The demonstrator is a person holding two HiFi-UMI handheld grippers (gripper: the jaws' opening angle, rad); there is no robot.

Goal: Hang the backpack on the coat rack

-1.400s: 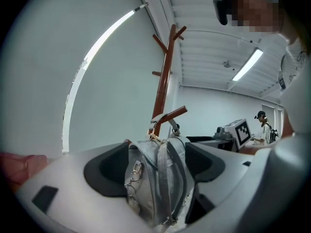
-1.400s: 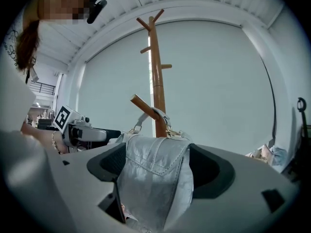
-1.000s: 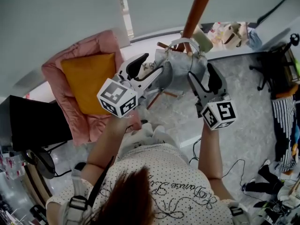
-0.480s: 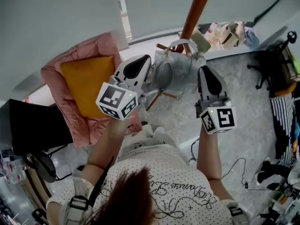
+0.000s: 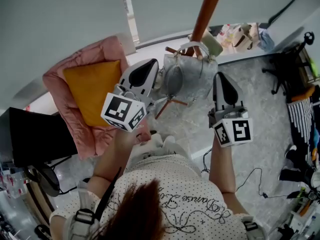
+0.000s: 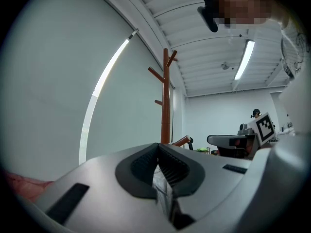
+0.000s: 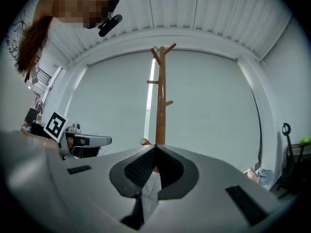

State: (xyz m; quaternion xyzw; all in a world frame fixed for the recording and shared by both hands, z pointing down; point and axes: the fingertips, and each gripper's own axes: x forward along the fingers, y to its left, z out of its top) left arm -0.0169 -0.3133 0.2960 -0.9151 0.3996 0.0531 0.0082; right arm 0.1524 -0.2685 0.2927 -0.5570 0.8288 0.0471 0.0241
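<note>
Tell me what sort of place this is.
Probably an office or lab workroom rather than a home. There is a strip light on a panelled ceiling, a black office chair, and loose cables trailing across the speckled floor.

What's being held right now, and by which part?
The grey backpack, by its side fabric: left gripper jaws, just closed, apparently pinch its left edge, right gripper jaws its right edge.

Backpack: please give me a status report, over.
Left gripper and right gripper just closed, shut, empty. Backpack seems hung on coat rack by its top handle. Nothing seen in the way.
</note>
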